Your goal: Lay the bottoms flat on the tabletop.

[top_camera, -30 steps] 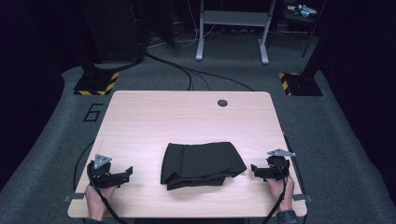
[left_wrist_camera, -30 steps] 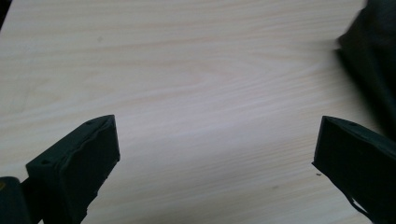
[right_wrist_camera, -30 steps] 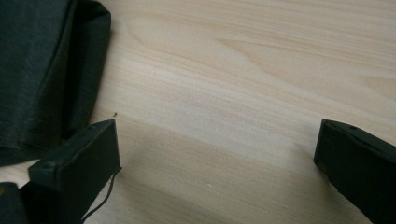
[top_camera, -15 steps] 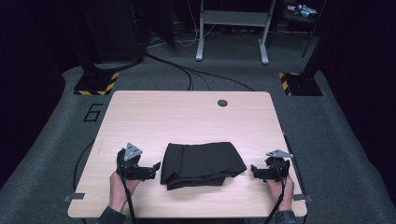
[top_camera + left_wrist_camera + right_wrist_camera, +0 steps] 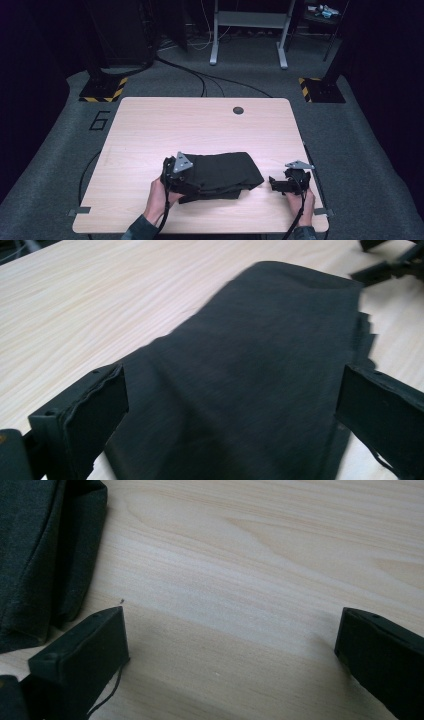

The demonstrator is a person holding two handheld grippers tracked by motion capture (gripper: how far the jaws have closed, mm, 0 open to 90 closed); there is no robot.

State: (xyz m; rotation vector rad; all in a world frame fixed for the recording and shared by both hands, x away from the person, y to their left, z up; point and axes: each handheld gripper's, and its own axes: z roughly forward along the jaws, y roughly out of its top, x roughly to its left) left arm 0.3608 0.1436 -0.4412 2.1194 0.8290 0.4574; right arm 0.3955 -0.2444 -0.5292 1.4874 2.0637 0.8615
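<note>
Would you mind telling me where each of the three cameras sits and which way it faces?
High view: fixed above the person's side, looking forward and down on the table; both hands, the left claw and the right claw show.
Left gripper view: rides the left claw, looking along its open jaws over the folded black cloth.
Right gripper view: rides the right claw, facing bare tabletop between open jaws, the cloth's edge at left.
All three share the cloth and the table.
</note>
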